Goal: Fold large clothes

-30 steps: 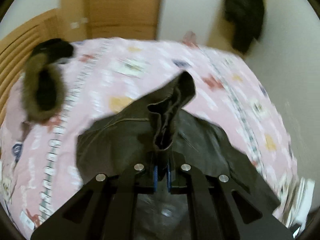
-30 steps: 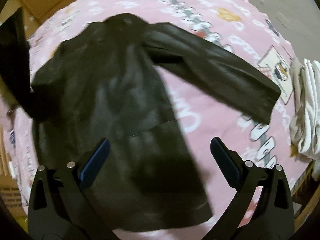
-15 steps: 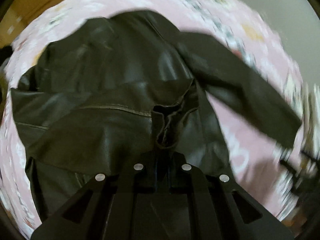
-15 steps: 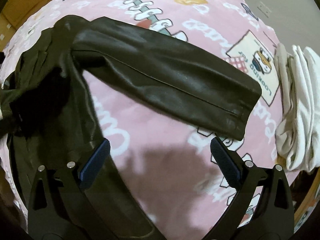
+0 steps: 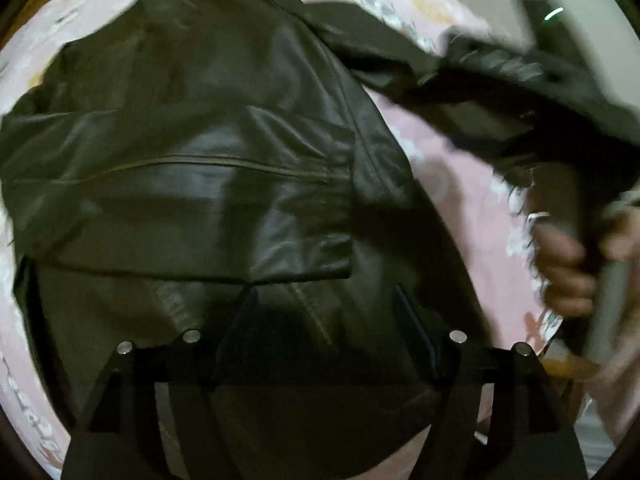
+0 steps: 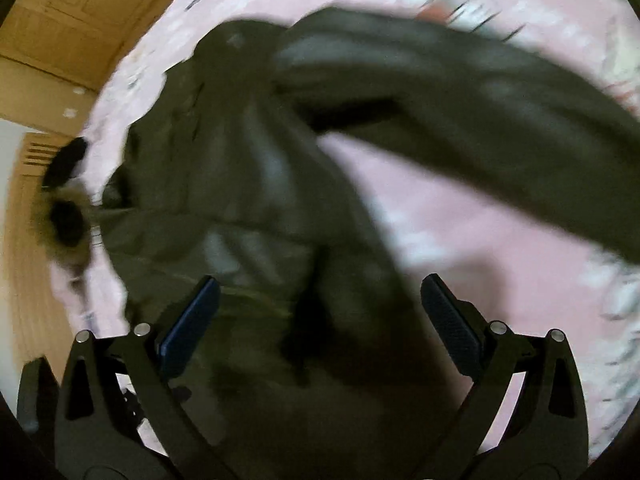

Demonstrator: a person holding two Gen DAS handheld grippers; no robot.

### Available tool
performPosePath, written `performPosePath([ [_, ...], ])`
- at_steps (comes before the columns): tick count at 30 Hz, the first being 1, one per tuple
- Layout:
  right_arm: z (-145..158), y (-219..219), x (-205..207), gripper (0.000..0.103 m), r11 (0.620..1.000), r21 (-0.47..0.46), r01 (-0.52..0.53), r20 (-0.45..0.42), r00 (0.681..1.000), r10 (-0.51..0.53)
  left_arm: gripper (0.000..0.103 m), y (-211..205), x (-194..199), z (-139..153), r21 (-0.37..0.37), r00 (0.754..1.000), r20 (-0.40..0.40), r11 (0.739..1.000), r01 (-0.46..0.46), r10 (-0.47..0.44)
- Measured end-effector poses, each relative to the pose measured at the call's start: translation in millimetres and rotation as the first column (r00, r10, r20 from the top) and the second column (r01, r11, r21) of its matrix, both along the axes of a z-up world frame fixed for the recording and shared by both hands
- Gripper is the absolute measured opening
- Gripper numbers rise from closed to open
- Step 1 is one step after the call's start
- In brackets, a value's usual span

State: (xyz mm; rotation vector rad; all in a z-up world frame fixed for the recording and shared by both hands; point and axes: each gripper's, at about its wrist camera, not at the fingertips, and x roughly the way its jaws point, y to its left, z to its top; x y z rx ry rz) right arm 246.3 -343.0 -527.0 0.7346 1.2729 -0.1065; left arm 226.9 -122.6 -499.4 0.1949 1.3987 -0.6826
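While the left gripper (image 5: 332,320) points steeply down over the dark leather jacket (image 5: 192,152), its jaws have just been opening and now stand apart, with nothing pinched between them; the leather lies under and beyond the tips. From the left wrist view the jacket is spread across the pink printed bedsheet (image 5: 460,200), and 1 sleeve (image 5: 180,208) is folded flat across the body, its cuff end near the middle of the picture. At the right of this view the other sleeve (image 5: 500,92) is lifted off the sheet, and a hand (image 5: 568,268) grips a dark handle beside it; motion blur hides how the sleeve is held there. From the right wrist view, which is heavily blurred, the right gripper (image 6: 320,320) has its 2 blue-padded fingers (image 6: 192,324) spread wide above the lower part of the jacket, and no cloth sits between the pads. The long sleeve (image 6: 480,120) stretches from the shoulder out to the right edge over the pink sheet. At the left edge a dark fur-trimmed item (image 6: 64,216) lies on the bed near a wooden headboard (image 6: 28,280), apart from the jacket, and wooden cabinet doors (image 6: 72,12) show in the upper left corner.
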Motion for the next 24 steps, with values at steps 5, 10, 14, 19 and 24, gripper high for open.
performPosePath([
  [5,-40,26,22,0.098,0.997,0.021,-0.068,-0.059,0.996,0.069,0.072,68,42,11,0.089,0.971,0.102,0.97,-0.225,0.216],
  [10,-44,48,29,0.075,0.992,0.006,-0.127,0.037,0.991,0.126,0.072,132,85,10,0.168,0.916,0.135,0.902,-0.397,0.378],
  [14,-55,51,28,0.037,0.992,0.026,-0.122,0.016,0.992,0.122,0.072,166,97,9,0.185,0.878,0.112,0.858,-0.479,0.466],
  [19,-44,41,20,0.004,0.993,0.021,-0.113,0.078,0.991,0.111,0.072,167,87,4,0.196,0.867,0.085,0.845,-0.498,0.491],
  [24,-1,41,-11,0.002,0.99,-0.062,-0.127,0.155,0.979,0.135,0.072,151,72,2,0.25,0.879,0.117,0.843,-0.476,0.462],
])
